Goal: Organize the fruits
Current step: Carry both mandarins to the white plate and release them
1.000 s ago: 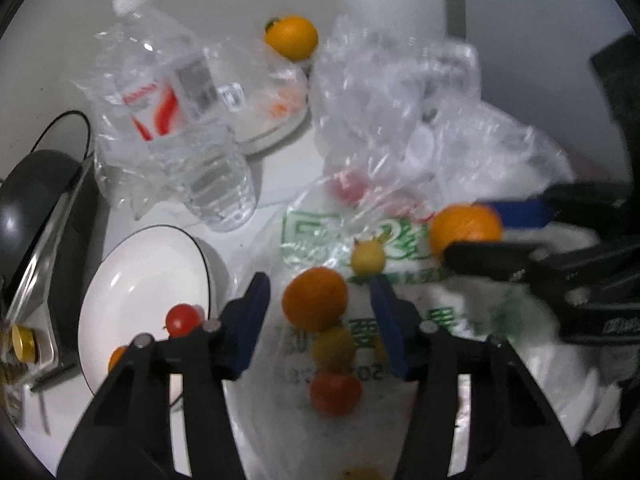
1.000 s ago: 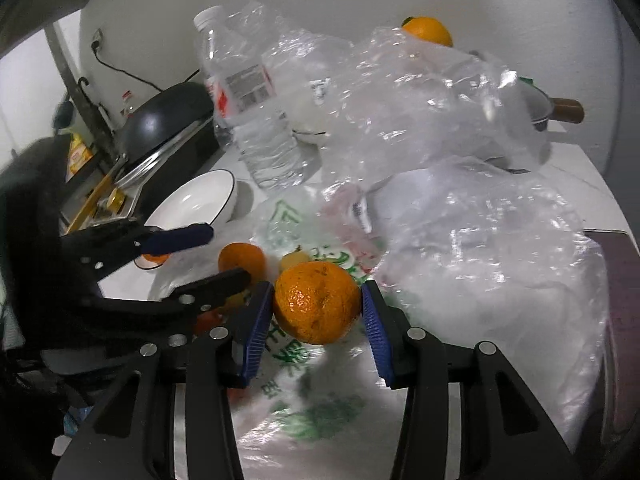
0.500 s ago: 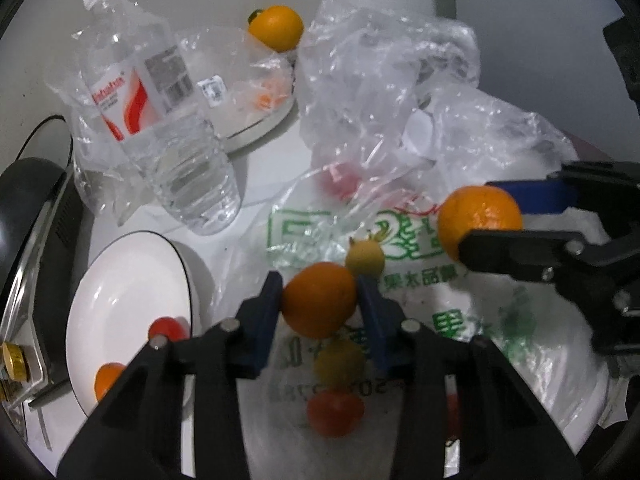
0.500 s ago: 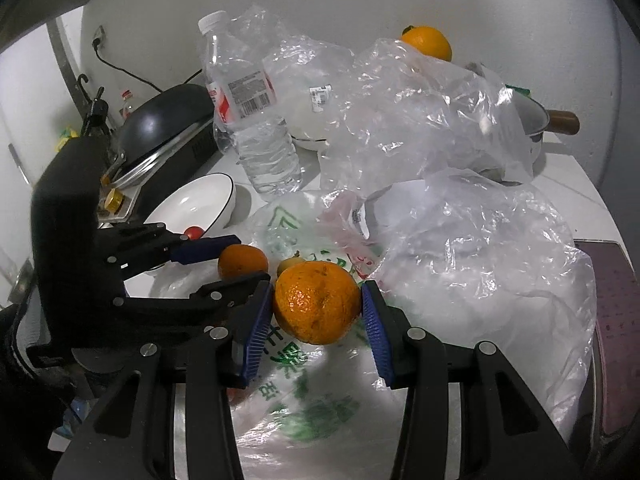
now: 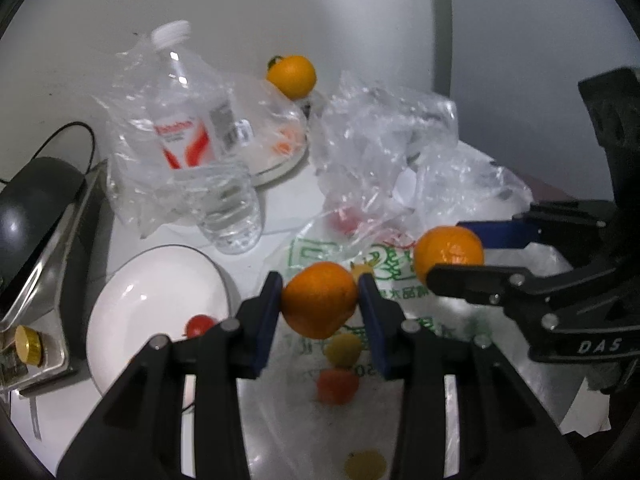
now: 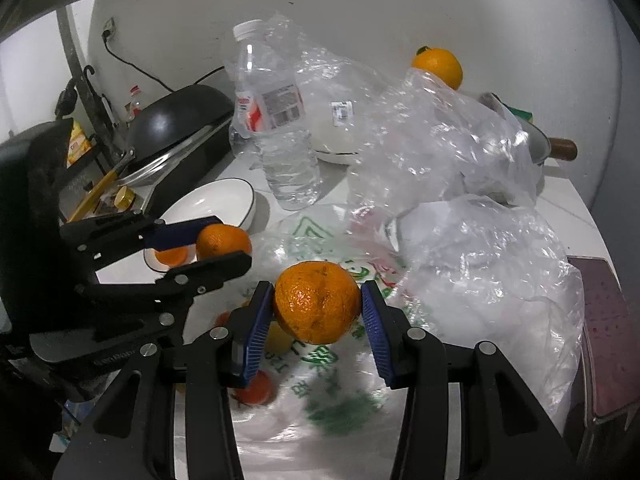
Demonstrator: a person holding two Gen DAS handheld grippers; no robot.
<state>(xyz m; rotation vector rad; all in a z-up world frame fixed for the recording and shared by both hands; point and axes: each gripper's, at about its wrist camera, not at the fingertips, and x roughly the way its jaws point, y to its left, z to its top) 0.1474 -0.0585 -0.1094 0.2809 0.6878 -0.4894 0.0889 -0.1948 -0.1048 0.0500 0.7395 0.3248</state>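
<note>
Clamping the left claw (image 5: pixel 320 300) narrow on the left orange (image 5: pixel 318 312), blue pads (image 5: pixel 266 320) pressing both its sides. A second ago, standing wide around that same fruit as it sat on the bag (image 5: pixel 308 248); half a second ago, closing on it. Now carrying it off the bag, judging by the small tomatoes (image 5: pixel 338 384) showing below and behind the claw rather than level with it.

Keeping the right claw (image 6: pixel 318 308) shut on the right orange (image 6: pixel 318 300) throughout, with no visible slip across the three moments. Hanging it just ahead of the fingers, above the bag's green print.

Holding both claws near each other but apart, the right one off to the right of the left fingertips, the left one ahead and to the left of the right fingertips.

Meaning for the task: picking done on both sides, so probably heading into transport. Sitting just left of the left claw, the bowl (image 5: pixel 120 300), already holding a red tomato (image 5: pixel 199 325), though hard to say whether oranges belong there. Still waiting on the bag under the claws, several small tomatoes, so plenty left to sort. Worth watching the loose plastic near the right claw while moving away.
</note>
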